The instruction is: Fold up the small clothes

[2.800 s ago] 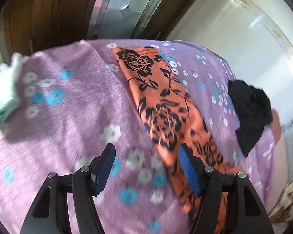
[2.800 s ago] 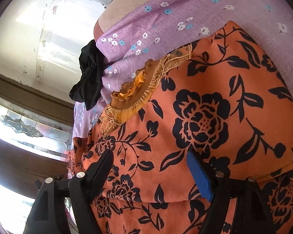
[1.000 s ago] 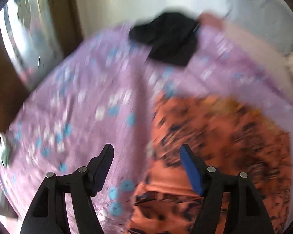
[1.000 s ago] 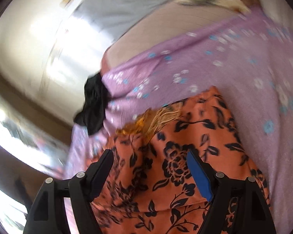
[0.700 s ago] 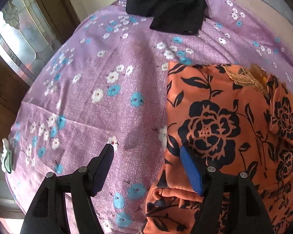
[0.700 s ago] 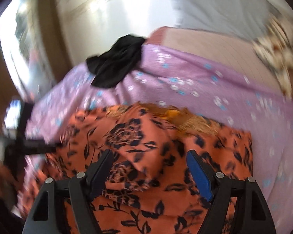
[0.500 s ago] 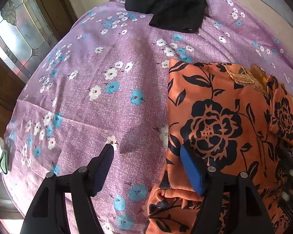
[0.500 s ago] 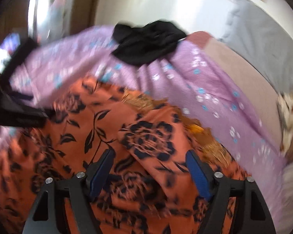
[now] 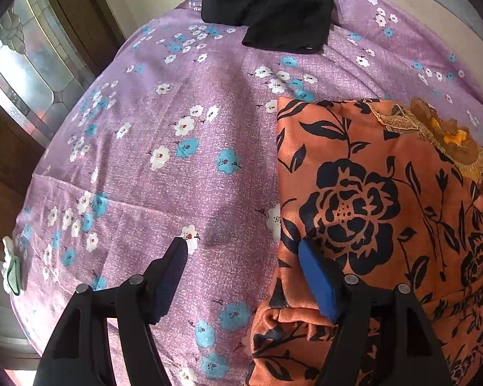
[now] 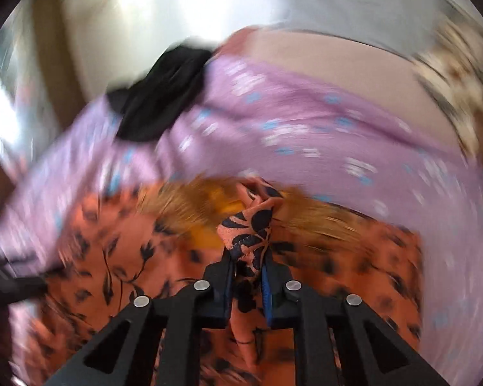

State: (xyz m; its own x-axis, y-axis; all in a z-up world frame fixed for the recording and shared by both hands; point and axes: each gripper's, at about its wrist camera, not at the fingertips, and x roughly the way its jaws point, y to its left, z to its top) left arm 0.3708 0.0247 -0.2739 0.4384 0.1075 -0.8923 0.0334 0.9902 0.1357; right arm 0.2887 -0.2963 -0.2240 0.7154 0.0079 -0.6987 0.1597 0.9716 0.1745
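Observation:
An orange garment with black flowers [image 9: 370, 199] lies on a purple flowered bedsheet [image 9: 177, 160], with a gold lace neckline [image 9: 434, 128] at its far right. My left gripper [image 9: 241, 257] is open and empty, hovering over the garment's left edge, its right finger above the cloth. In the blurred right wrist view, my right gripper [image 10: 248, 267] is shut on a bunched fold of the orange garment [image 10: 251, 225] and holds it up over the rest of the garment.
A crumpled black garment [image 9: 273, 9] lies at the sheet's far edge, also in the right wrist view [image 10: 161, 96]. A wooden door with patterned glass [image 9: 25, 64] stands left. A white-green item [image 9: 11, 267] sits at the left edge. Tan mattress [image 10: 338, 74] shows beyond the sheet.
My right gripper has closed on a fold of the orange garment and is moving with it. My left gripper has settled, open, over the garment's left edge.

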